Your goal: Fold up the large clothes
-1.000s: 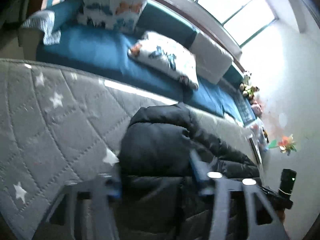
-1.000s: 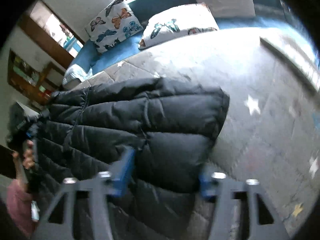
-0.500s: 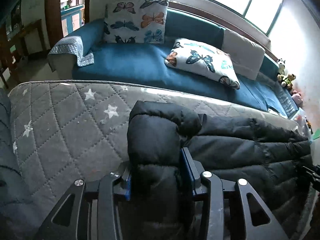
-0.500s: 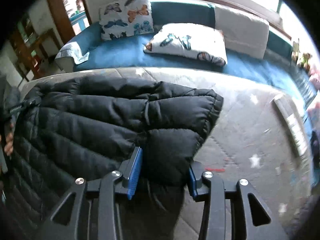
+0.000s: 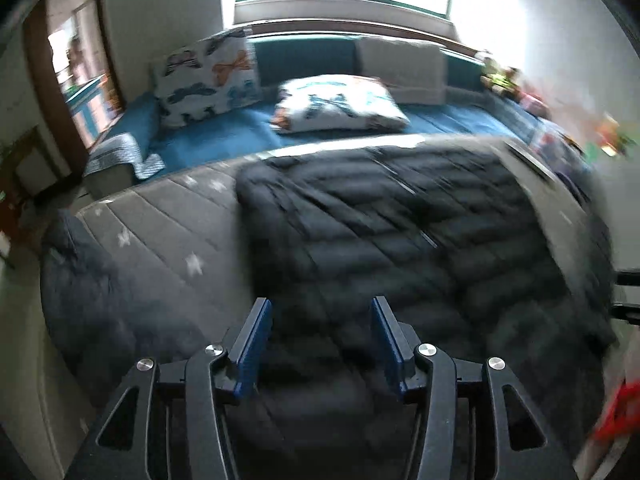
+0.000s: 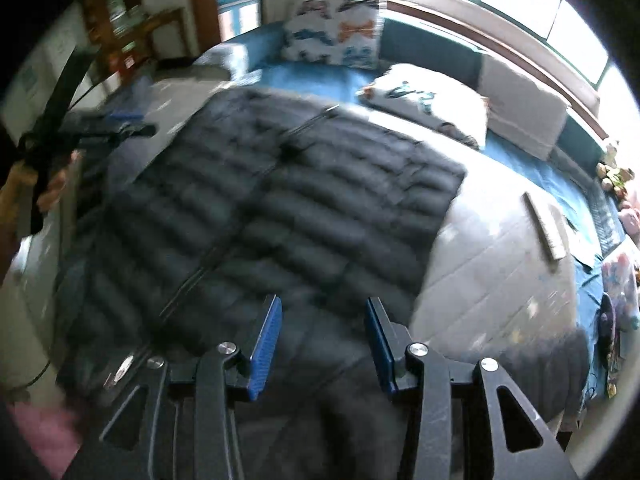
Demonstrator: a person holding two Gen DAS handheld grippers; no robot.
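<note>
A large black puffer jacket (image 5: pixel 400 240) lies spread flat on a grey quilted mattress (image 5: pixel 168 224) with white stars. It also shows in the right wrist view (image 6: pixel 288 220), its zipper running down the middle. My left gripper (image 5: pixel 322 312) is open and empty above the jacket's near left part. My right gripper (image 6: pixel 323 312) is open and empty above the jacket's near edge. The left gripper (image 6: pixel 116 130) also shows at the left of the right wrist view, held in a hand. Both views are motion-blurred.
A blue daybed (image 5: pixel 224 136) with butterfly pillows (image 5: pixel 208 76) runs behind the mattress under a bright window. Another dark garment (image 5: pixel 92 276) lies at the mattress's left end. A flat grey bar (image 6: pixel 544 226) lies on the mattress right of the jacket. Toys (image 6: pixel 616 176) sit at far right.
Both grippers were shut on the jacket's folded ends half a second ago. They have let go, opened and pulled back upward. The jacket now lies flat and spread out.
</note>
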